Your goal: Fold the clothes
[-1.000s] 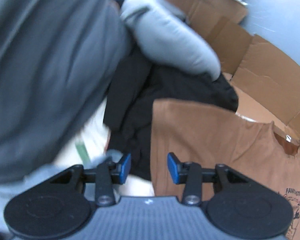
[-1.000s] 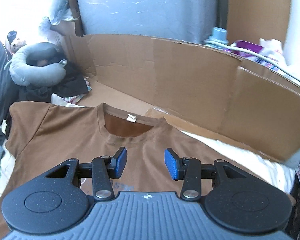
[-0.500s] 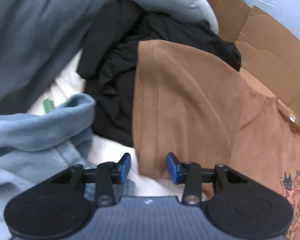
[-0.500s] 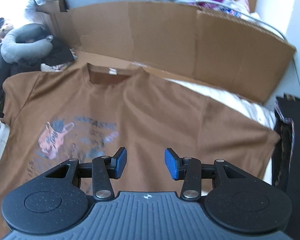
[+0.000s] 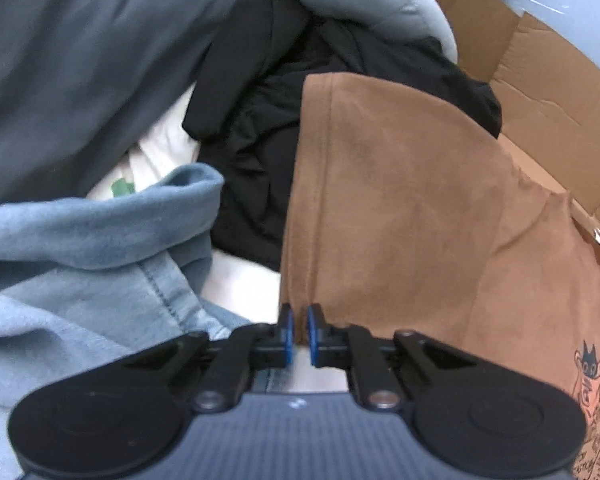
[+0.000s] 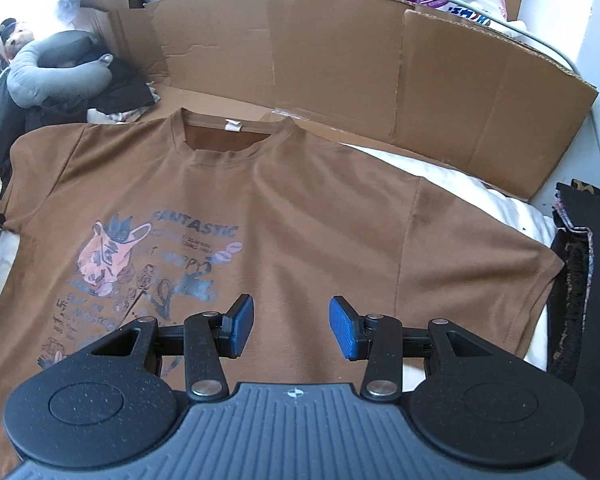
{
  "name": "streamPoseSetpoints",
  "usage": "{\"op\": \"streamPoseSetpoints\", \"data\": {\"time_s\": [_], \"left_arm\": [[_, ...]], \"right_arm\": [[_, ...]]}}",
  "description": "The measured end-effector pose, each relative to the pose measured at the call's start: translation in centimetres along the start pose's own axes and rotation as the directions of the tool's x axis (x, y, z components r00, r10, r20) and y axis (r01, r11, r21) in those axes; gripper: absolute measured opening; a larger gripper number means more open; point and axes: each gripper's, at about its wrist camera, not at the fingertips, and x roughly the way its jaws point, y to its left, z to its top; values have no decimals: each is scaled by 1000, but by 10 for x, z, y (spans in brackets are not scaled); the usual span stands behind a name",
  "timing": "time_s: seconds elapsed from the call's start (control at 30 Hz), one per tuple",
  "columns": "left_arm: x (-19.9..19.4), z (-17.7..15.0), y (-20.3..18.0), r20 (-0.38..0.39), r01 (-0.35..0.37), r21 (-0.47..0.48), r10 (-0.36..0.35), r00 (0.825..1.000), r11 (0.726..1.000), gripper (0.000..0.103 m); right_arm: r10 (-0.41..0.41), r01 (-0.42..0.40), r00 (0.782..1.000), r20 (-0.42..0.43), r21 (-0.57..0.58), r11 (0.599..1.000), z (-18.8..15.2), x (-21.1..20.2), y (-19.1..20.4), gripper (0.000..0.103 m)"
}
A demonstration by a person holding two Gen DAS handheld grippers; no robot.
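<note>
A brown T-shirt (image 6: 300, 208) with a printed front lies spread face up on white bedding, collar toward the cardboard. In the left wrist view its sleeve (image 5: 400, 200) runs down to my left gripper (image 5: 297, 320). The jaws there are closing and stand almost together, with the hem corner of the sleeve caught at their tips. My right gripper (image 6: 292, 320) hovers over the lower front of the shirt, just right of the print. It is open, and nothing sits between its blue pads (image 6: 242, 320). The shirt's other sleeve (image 6: 480, 260) lies flat at the right.
A cardboard wall (image 6: 340, 60) stands behind the shirt. A grey neck pillow (image 6: 52, 68) rests on black clothes (image 5: 252, 140) beyond the left sleeve. A blue-grey sweatshirt (image 5: 80, 260) is heaped left of my left gripper. A dark slab (image 6: 592, 280) borders the right edge.
My left gripper sank to the sleeve's hem corner and its jaws came together there. My right gripper drew back from the collar over the printed front and stayed open.
</note>
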Motion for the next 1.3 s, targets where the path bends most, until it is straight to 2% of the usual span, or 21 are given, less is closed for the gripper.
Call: {"op": "streamPoseSetpoints", "data": {"time_s": [0.13, 0.17, 0.2, 0.23, 0.27, 0.3, 0.4, 0.47, 0.53, 0.57, 0.6, 0.67, 0.8, 0.9, 0.93, 1.03, 1.1, 1.13, 1.3], "left_arm": [[8, 6, -3, -28, -12, 8, 12, 1000, 1000, 16], [9, 7, -4, -33, -7, 1, 7, 999, 1000, 20], [10, 8, -4, -37, -3, -2, 3, 999, 1000, 31], [11, 8, -7, -41, 0, 15, 1, 999, 1000, 38], [13, 7, -9, -46, 0, 34, 1, 999, 999, 50], [16, 7, -14, -52, -15, 61, 18, 999, 998, 51], [21, 7, -22, -56, -45, 104, 51, 997, 994, 52], [22, 6, -24, -55, -55, 113, 61, 997, 992, 49], [20, 7, -25, -55, -66, 128, 74, 996, 990, 33], [17, 8, -25, -54, -82, 140, 90, 994, 987, 15], [14, 9, -24, -54, -93, 143, 102, 993, 985, 10], [8, 11, -20, -60, -102, 126, 110, 992, 987, 8], [7, 9, -24, -66, -190, 176, 205, 977, 966, 8], [3, 13, -19, -84, -245, 127, 256, 963, 961, 8], [-1, 14, -18, -78, -227, 114, 236, 969, 967, 10], [-15, 15, -25, -49, -194, 154, 204, 978, 969, 13], [-23, 16, -30, -39, -188, 185, 198, 979, 965, 29], [-27, 18, -30, -35, -180, 187, 190, 981, 966, 32], [-35, 38, -25, -27, -175, 149, 181, 983, 973, 39]], "right_arm": [[4, -4, 1000, -13, -10, 1000, -4, 2, 3, 49], [3, -3, 1000, -14, -13, 1000, -5, 2, 3, 49], [2, -2, 1000, -15, -14, 1000, -6, 2, 2, 49], [1, -1, 1000, -14, -13, 1000, -7, 2, 2, 49], [1, -1, 1000, -13, -10, 1000, -7, 1, 1, 49], [0, 0, 1000, -14, -5, 1000, -8, 2, -1, 49], [-7, 7, 1000, -20, 16, 1000, -10, 5, -7, 49], [-8, 9, 1000, -27, 35, 999, -13, 8, -12, 49], [-12, 13, 999, -33, 49, 999, -16, 10, -17, 49], [-14, 16, 999, -34, 55, 998, -18, 11, -19, 49], [-16, 18, 999, -35, 63, 998, -19, 12, -22, 49], [-22, 25, 999, -35, 90, 996, -22, 13, -29, 49], [-41, 47, 998, -43, 146, 988, -32, 16, -45, 49], [-70, 77, 996, -48, 180, 981, -41, 17, -58, 49], [-80, 87, 996, -46, 197, 977, -44, 15, -63, 49], [-110, 117, 993, -41, 249, 961, -54, 12, -80, 49], [-134, 136, 991, -29, 294, 946, -62, 8, -93, 49], [-146, 146, 989, -23, 317, 937, -65, 7, -98, 49], [-193, 173, 981, 4, 431, 886, -79, 6, -124, 49]]}}
